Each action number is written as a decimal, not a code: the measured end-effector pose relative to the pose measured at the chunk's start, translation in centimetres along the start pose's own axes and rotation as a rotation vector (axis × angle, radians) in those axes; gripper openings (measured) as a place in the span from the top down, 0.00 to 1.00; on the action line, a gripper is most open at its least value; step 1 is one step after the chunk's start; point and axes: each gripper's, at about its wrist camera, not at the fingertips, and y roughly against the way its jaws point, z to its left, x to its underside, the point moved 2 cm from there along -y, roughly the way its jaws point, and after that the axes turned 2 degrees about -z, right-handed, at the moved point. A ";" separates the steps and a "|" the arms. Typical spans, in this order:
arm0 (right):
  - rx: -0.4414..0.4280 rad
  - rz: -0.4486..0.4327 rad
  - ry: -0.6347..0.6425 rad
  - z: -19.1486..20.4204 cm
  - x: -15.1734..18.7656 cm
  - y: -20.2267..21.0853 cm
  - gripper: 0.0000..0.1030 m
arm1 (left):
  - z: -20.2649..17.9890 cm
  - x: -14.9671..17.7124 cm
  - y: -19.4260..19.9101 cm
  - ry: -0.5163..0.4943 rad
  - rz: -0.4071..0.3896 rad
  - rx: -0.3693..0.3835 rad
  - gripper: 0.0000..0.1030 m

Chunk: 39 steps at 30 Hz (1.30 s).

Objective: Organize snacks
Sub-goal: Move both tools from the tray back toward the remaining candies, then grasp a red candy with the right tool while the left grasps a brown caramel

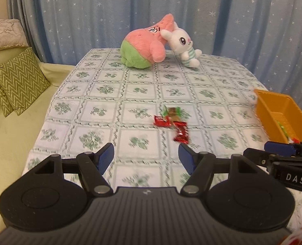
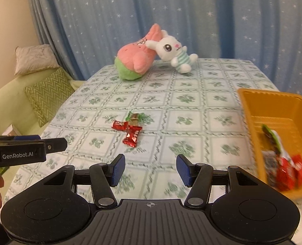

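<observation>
Two handheld grippers are hovering side by side over a table [image 1: 102, 94] covered with a green floral checked cloth. The left gripper [image 1: 146, 157] is holding its blue-padded fingers spread wide with nothing between them. The right gripper [image 2: 150, 169] is likewise standing spread and empty.

Three wrapped candies are lying together near the middle of the table, just beyond both grippers: a green-ended candy [image 2: 135, 117] at the back, a red candy [image 2: 119, 125] lying flat to its left, and a second red candy [image 2: 132, 136] angling toward the cameras. The three are touching or overlapping.

An orange plastic basket [image 2: 273, 106] is sitting at the right side of the table, well apart from the loose candies. Several wrapped snacks [image 2: 283, 163] are lying inside it, blurred, red and green among them.

At the far end of the table, a pink and green plush [image 1: 144, 45] is leaning against a white bunny plush [image 1: 184, 45]. A starry blue curtain [image 1: 130, 4] is hanging behind them.
</observation>
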 end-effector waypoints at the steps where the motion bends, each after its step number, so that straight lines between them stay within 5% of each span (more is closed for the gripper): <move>1: -0.004 -0.001 -0.002 0.1 -0.1 -0.8 0.45 | 0.2 -0.1 -0.8 -0.004 0.002 -0.002 0.35; 14: -0.066 0.005 0.017 0.7 -0.6 -10.3 0.48 | 2.3 -1.0 -7.6 -0.006 0.012 0.031 0.36; 27: -0.064 0.034 0.042 1.8 -0.9 -16.4 0.60 | 3.5 -2.3 -10.7 0.037 0.029 0.030 0.38; 29: -0.065 0.035 0.053 2.0 -1.0 -16.6 0.69 | 3.5 -2.3 -10.8 0.040 0.033 0.039 0.38; 30: -0.063 0.039 0.054 1.9 -1.1 -16.6 0.76 | 3.5 -2.2 -10.8 0.042 0.035 0.046 0.40; 39: 0.044 0.005 0.030 -0.9 -2.1 -13.8 0.77 | -0.1 -1.7 -12.3 -0.002 0.068 0.230 0.63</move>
